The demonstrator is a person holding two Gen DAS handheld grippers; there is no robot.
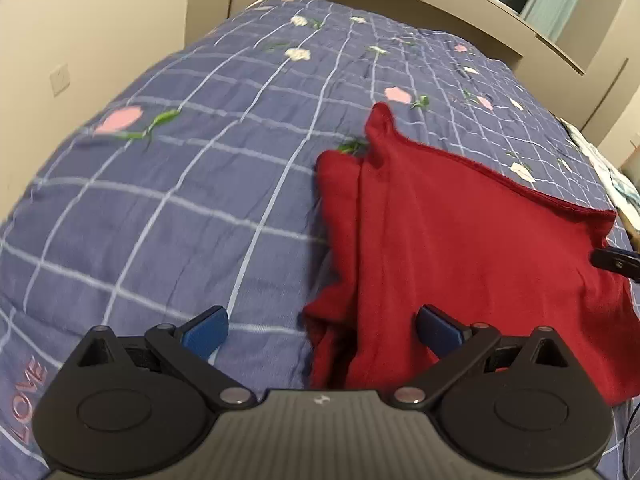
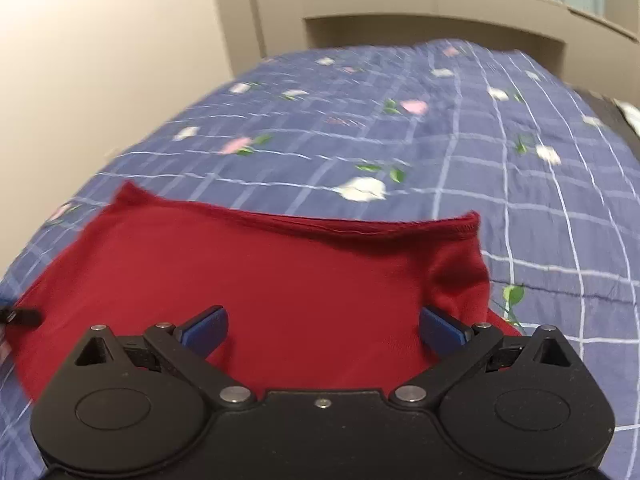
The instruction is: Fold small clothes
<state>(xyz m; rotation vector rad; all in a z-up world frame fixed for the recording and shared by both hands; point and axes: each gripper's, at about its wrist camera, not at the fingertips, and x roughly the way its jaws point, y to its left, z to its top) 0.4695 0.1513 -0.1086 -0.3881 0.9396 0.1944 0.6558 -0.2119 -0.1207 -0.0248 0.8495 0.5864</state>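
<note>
A small dark red garment (image 1: 460, 248) lies flat and partly folded on the blue checked bedspread (image 1: 180, 200). In the left wrist view it fills the right half, with a folded flap along its left edge. My left gripper (image 1: 322, 330) is open, held just above the garment's near left edge, holding nothing. In the right wrist view the garment (image 2: 280, 272) lies ahead with its hemmed edge on the far side. My right gripper (image 2: 322, 330) is open over the garment's near right part, empty. The right gripper's tip shows at the right edge of the left wrist view (image 1: 616, 262).
The bedspread (image 2: 480, 160) has white grid lines, flower prints and a pink "LOVE" print (image 1: 28, 400). A beige wall (image 1: 80, 20) runs along the left. A beige headboard with shelves (image 2: 440, 12) stands at the far end. The bed's right edge (image 1: 616, 184) is near the garment.
</note>
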